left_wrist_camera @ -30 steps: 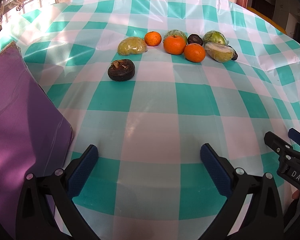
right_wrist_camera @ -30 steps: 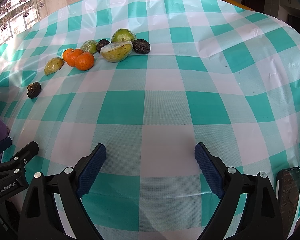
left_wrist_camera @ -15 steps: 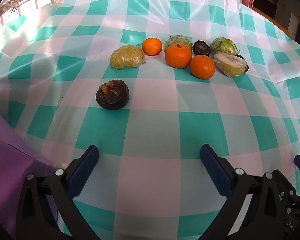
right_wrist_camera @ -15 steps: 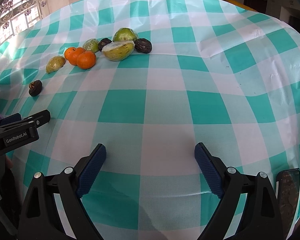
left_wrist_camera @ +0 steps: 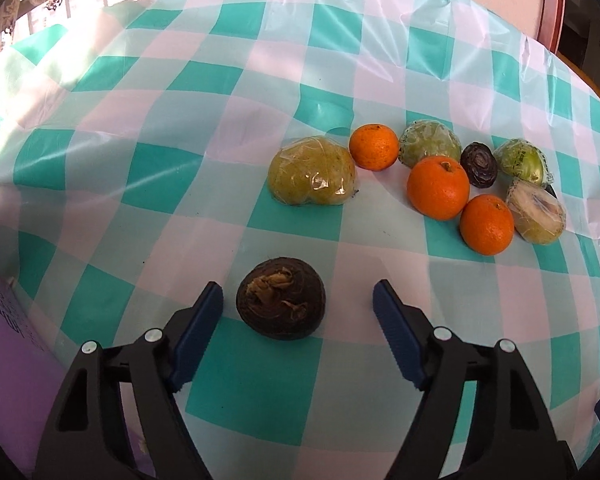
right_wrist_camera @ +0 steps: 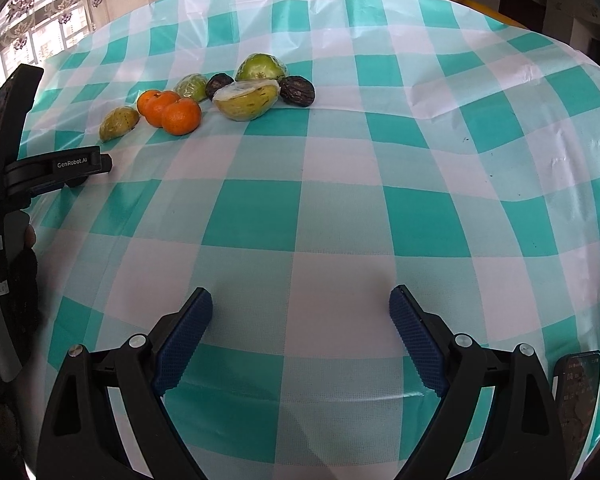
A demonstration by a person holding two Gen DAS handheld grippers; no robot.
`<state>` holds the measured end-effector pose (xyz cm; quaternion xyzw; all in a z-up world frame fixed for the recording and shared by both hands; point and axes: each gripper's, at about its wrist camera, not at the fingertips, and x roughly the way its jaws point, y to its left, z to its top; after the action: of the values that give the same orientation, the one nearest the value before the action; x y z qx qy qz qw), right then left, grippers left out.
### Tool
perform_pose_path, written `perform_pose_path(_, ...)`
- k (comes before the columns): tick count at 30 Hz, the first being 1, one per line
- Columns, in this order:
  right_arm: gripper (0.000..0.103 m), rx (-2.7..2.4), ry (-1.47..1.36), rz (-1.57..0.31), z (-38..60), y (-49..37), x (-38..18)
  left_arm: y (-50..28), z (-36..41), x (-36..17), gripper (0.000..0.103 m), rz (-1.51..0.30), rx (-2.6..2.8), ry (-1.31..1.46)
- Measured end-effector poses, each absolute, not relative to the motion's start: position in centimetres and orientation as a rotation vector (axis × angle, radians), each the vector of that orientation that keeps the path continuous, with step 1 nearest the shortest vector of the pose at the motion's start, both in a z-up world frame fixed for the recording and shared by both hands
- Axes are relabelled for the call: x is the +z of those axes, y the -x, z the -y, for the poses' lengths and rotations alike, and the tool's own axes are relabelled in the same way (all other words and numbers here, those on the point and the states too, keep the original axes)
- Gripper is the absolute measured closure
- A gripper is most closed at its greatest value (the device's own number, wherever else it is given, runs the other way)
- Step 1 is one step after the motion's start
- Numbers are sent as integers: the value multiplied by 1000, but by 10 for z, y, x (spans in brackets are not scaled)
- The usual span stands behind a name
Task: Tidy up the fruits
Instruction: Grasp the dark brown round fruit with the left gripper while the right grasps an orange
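A dark brown round fruit (left_wrist_camera: pixel 281 304) lies alone on the teal checked tablecloth (left_wrist_camera: pixel 180 120). My left gripper (left_wrist_camera: pixel 298 296) straddles it. Its jaws are closing, and there is a gap between each blue pad and the fruit. Farther back lie a wrapped yellow-green fruit (left_wrist_camera: pixel 312 176), three oranges (left_wrist_camera: pixel 438 188), a small dark fruit (left_wrist_camera: pixel 479 164) and more wrapped green fruits (left_wrist_camera: pixel 430 148). My right gripper (right_wrist_camera: pixel 300 300) stands open over bare cloth, with nothing between its fingers. In the right wrist view the left gripper (right_wrist_camera: pixel 60 168) shows at the left edge, near the fruit cluster (right_wrist_camera: pixel 176 116).
A purple sheet (left_wrist_camera: pixel 4 360) lies at the lower left of the left wrist view. A dark phone (right_wrist_camera: pixel 576 396) rests by the table's near right edge. A window is behind the table at the upper left.
My left gripper has moved forward to the dark brown fruit, which now sits between its jaws, and the jaws have narrowed. The right gripper has stayed put.
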<state>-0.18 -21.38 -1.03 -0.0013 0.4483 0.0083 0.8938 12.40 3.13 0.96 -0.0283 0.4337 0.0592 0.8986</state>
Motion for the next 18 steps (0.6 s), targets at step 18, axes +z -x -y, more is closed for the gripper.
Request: perform_pose_path(18, 41, 243, 116, -899, 118, -131, 0, -109, -30, 11, 63, -857, 4, 134)
